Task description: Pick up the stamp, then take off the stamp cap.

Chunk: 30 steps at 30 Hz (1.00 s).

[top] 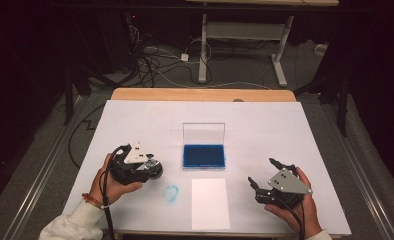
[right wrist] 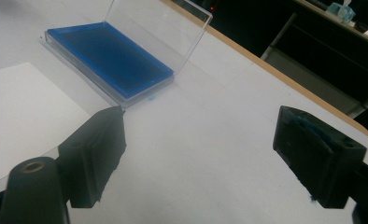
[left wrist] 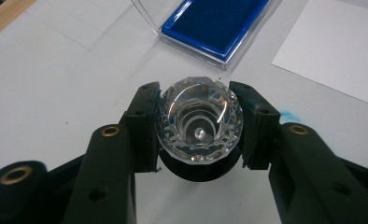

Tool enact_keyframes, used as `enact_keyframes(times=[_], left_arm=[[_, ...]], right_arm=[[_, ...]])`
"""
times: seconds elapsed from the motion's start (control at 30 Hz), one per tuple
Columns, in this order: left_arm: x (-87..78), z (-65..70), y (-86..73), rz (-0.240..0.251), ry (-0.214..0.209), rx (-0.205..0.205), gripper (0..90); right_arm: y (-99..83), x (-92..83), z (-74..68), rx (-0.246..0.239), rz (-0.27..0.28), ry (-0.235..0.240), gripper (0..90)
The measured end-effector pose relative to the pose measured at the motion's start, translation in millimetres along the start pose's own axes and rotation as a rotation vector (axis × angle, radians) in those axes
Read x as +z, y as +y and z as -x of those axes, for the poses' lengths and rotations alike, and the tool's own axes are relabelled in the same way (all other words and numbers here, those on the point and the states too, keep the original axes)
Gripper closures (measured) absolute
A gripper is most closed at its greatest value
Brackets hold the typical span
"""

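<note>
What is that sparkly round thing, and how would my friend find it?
Start at the white table and find the open blue ink pad in the middle. Left of it, the left gripper clamps a clear, faceted stamp with a black base. Nothing else there glitters like cut glass.

A white table (top: 285,125) carries an open blue ink pad (top: 203,155) at its centre, its clear lid (top: 203,133) standing upright at the pad's 12 o'clock edge. A sheet of paper (top: 210,202) lies at 6 o'clock from the pad, with a blue smudge (top: 171,194) just beside it at 9 o'clock. The left gripper (top: 155,169) sits at 8 o'clock of the pad. The right gripper (top: 263,175), at 4 o'clock, has its jaws spread wide with nothing between them.
</note>
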<state>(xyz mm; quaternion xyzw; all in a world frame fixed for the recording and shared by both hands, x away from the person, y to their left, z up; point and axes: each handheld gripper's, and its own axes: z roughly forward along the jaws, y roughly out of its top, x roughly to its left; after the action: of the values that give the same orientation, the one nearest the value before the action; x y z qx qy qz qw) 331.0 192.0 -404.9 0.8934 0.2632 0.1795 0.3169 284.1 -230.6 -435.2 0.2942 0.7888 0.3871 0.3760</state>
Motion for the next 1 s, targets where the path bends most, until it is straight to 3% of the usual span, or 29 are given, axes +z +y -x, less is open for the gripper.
enact_keyframes(times=[0.1,0.17,0.33,0.43,0.47,0.77,1.0], left_arm=[[-0.1,-0.3,0.3,0.011,0.008,-0.007,54.6],[-0.1,-1.2,2.2,0.022,0.007,-0.015,54.7],[0.6,-2.3,9.2,0.054,-0.037,-0.005,54.6],[0.2,-2.3,17.8,0.072,-0.048,0.007,54.7],[0.8,-2.4,21.1,0.079,-0.051,0.008,54.6],[16.7,9.1,58.5,0.1,-0.102,0.064,54.7],[29.4,18.2,80.1,0.106,-0.149,0.083,54.7]], right_arm=[[0.1,1.4,-0.1,0.005,-0.004,0.015,17.4],[0.2,3.0,-1.4,0.008,-0.01,0.062,16.8],[0.3,7.4,-3.6,0.013,-0.025,0.079,16.4],[0.3,10.8,-3.2,0.068,-0.047,0.142,16.5],[0.0,11.5,-3.5,0.064,-0.047,0.165,16.6],[18.1,17.4,-10.5,0.054,0.032,0.237,18.3],[39.3,46.6,-28.2,0.032,0.057,0.297,20.5]])
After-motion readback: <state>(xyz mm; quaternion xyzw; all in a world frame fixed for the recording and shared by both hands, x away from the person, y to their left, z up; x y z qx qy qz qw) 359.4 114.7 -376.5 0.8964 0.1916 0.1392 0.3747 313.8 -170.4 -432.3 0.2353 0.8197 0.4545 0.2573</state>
